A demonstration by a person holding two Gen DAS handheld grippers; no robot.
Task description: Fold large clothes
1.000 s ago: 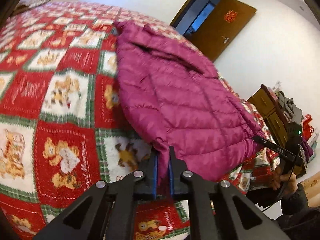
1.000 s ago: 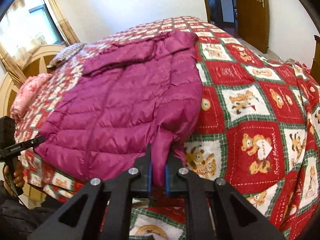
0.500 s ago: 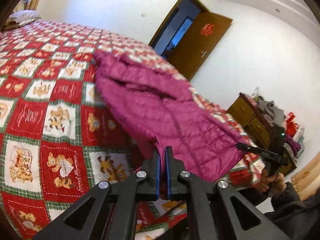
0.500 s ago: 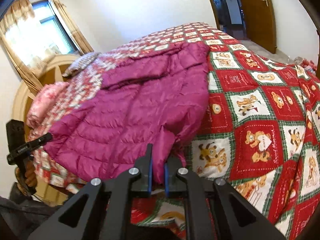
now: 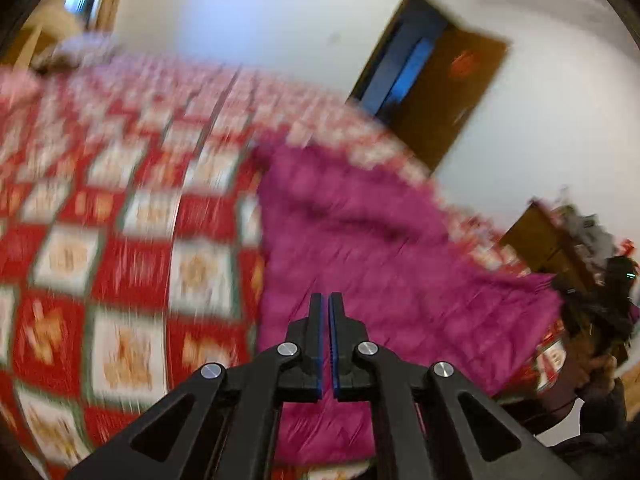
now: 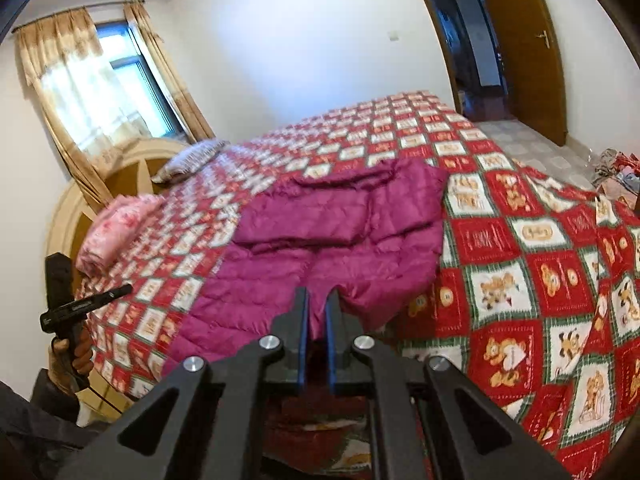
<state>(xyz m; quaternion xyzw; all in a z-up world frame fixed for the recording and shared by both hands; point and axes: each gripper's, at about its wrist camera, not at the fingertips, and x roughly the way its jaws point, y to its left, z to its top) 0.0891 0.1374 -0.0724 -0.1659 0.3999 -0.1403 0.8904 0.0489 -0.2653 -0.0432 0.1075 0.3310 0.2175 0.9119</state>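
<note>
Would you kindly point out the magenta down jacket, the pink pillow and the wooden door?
magenta down jacket [image 6: 340,216]: right wrist view, folded upper panel.
pink pillow [image 6: 116,232]: right wrist view, its middle.
wooden door [image 6: 524,48]: right wrist view, door panel.

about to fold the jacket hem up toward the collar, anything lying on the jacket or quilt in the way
Nothing visible does. The magenta jacket lies bare on the quilt, with both the right gripper and left gripper already clamped on its near hem. The pink pillow lies off to the side.

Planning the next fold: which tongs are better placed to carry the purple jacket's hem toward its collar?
Right. The right tongs pinch the hem of the magenta quilted puffer jacket. In the right wrist view, the left tongs hang beside its edge, touching no fabric.
</note>
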